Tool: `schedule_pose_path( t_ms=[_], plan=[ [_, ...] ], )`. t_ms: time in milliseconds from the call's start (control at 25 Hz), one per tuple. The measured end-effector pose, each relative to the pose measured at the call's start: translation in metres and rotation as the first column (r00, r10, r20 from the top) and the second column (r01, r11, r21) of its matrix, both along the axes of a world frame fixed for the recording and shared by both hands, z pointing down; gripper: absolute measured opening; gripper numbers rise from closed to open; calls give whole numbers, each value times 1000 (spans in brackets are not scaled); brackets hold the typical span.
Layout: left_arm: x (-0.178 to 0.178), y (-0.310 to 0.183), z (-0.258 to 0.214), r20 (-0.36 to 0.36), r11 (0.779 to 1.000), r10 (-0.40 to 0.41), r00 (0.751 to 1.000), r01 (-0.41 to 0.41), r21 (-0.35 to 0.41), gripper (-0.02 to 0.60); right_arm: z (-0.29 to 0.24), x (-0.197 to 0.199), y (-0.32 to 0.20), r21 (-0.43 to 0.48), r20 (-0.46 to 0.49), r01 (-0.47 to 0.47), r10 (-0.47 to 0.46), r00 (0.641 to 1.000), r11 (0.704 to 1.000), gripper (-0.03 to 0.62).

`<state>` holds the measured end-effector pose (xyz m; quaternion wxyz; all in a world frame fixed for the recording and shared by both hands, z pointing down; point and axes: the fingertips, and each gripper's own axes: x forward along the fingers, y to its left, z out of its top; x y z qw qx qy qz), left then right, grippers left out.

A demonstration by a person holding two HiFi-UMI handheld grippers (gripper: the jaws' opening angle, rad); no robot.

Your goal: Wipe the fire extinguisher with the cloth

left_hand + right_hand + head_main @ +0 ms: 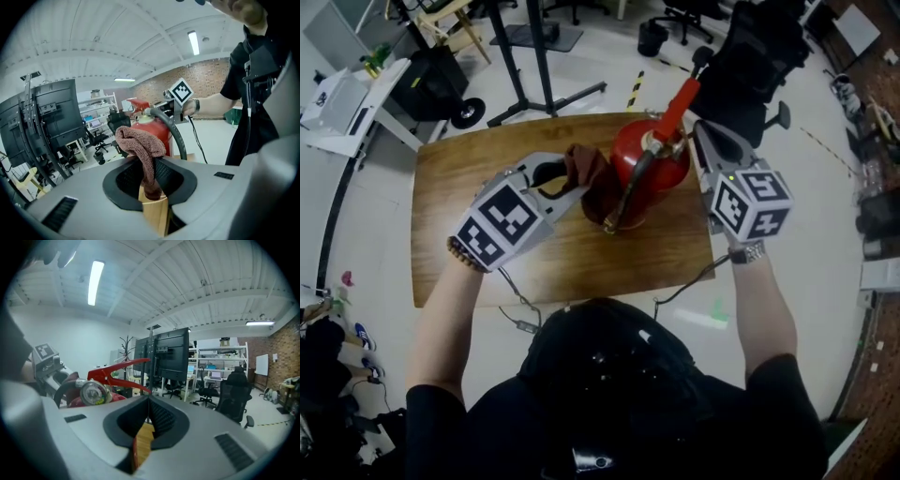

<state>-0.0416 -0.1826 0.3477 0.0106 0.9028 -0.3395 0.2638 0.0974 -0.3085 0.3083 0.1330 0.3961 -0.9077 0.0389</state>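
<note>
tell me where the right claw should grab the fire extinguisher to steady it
Probably the red lever handle at the top, from its right side. The fire extinguisher stands upright and the handle juts out thin and free there, while the hose and the cloth in the left claw occupy the left.

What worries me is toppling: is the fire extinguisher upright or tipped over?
Upright: the fire extinguisher stands on the table, red handle on top.

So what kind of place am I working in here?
Probably a lab or workshop with office space: a big screen on a stand, shelving racks loaded with gear, a black office chair, and a bare brick wall.
</note>
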Motion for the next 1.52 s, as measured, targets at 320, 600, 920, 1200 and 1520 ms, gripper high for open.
schedule_pose_path(
  t_ms=[320,600,920,1200,1520],
  plan=[
    [11,-9,-58,-85,991,114,990,-107,75,60,0,21,19,-4,-12,-119,119,993,993,31],
    [34,-31,-47,42,985,135,990,-138,99,58,6,38,41,-22,-23,-194,194,981,981,31],
    [16,-30,-17,140,985,143,980,-154,72,57,25,49,54,-56,-46,-242,239,970,969,31],
    [10,-28,39,167,989,148,975,-147,-22,57,38,45,59,-86,-58,-250,246,968,964,31],
    [10,-34,91,153,987,137,979,-122,-104,57,52,43,68,-118,-80,-253,245,966,960,31]
  ],
)
